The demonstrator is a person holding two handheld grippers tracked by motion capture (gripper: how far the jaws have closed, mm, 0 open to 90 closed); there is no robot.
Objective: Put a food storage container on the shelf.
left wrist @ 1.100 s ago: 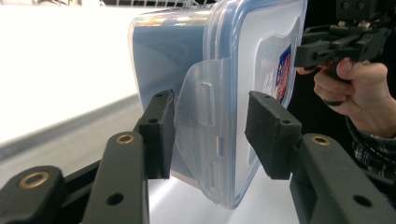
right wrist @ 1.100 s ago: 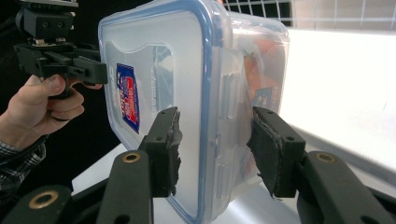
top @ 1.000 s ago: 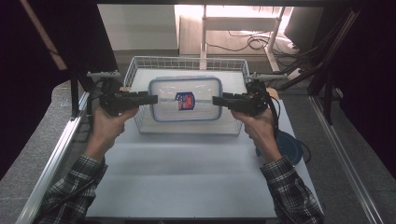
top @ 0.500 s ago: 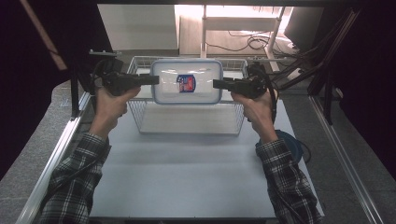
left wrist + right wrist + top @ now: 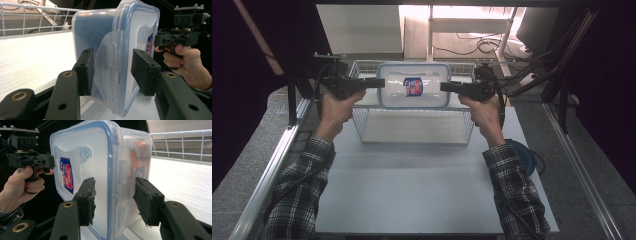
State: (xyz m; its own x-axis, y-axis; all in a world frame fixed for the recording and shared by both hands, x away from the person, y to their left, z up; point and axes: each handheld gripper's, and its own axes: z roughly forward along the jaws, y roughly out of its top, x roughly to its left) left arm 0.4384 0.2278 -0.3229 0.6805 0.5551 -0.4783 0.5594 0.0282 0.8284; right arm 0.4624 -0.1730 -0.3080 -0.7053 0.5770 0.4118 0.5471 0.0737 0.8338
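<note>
A clear plastic container (image 5: 432,80) with a blue-rimmed lid and a red and blue label hangs level in the air over the far part of a white wire basket (image 5: 412,141). My left gripper (image 5: 379,83) is shut on its left end, over the lid's latch flap (image 5: 110,62). On the opposite end my right gripper (image 5: 444,87) is shut too, its pads (image 5: 87,197) on the lid and base. In the left gripper view the container (image 5: 135,30) stands on edge with the right gripper (image 5: 180,37) beyond it. In the right gripper view the container (image 5: 82,152) has the left gripper (image 5: 27,157) behind it.
The basket stands at the far side of a white table (image 5: 412,190). A blue round object (image 5: 523,156) with a cable lies at the table's right edge. Metal rails (image 5: 277,160) run along both sides. Cables and a stand lie beyond the basket.
Both hands have carried the container away from the person, from above the basket's middle to above its far part. The grip on both ends looks the same.
</note>
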